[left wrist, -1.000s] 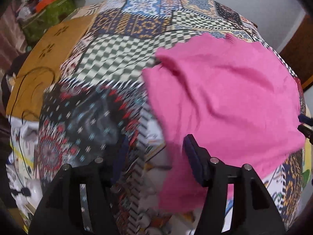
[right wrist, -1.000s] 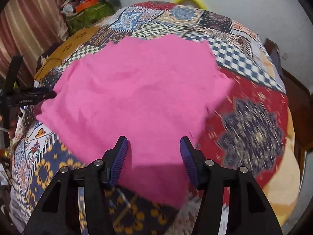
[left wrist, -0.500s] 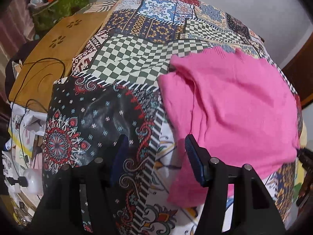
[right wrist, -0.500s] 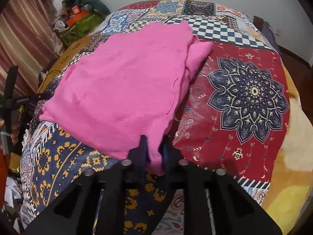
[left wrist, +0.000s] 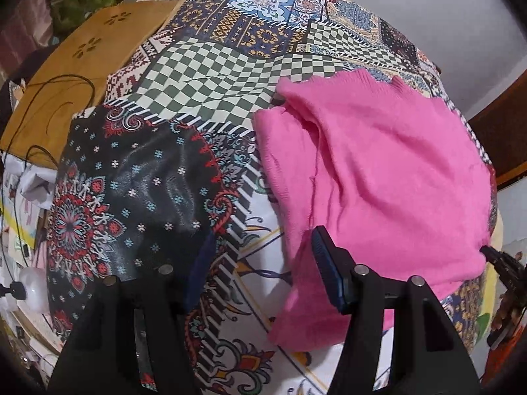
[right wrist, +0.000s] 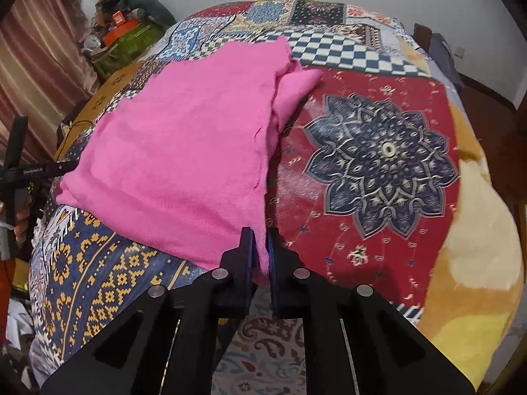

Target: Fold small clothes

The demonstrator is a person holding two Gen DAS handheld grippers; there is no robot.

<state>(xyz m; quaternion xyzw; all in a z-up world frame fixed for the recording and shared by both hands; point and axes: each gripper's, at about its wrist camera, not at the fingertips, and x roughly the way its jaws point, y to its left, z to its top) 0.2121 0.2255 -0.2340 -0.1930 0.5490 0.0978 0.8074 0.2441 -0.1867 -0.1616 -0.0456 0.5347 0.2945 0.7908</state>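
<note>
A pink garment (left wrist: 378, 171) lies partly folded on a patchwork tablecloth (left wrist: 210, 75). My left gripper (left wrist: 260, 260) is open, its right finger (left wrist: 329, 273) over the garment's near left edge, the left finger over bare cloth. In the right wrist view the same pink garment (right wrist: 184, 151) lies left of centre, with a folded layer along its right side. My right gripper (right wrist: 260, 250) is shut on the garment's near right corner. The right gripper's tip (left wrist: 497, 256) shows at the far right of the left wrist view.
A brown wooden board (left wrist: 66, 75) with black cables lies left of the table. Green and orange clutter (right wrist: 125, 36) stands at the back left. A dark wooden chair (right wrist: 487, 105) is on the right. The left gripper's body (right wrist: 29, 171) shows at the left edge.
My right gripper closed on the garment's near right corner. The garment's right part now lies folded over. My left gripper drew back a little and stayed open.
</note>
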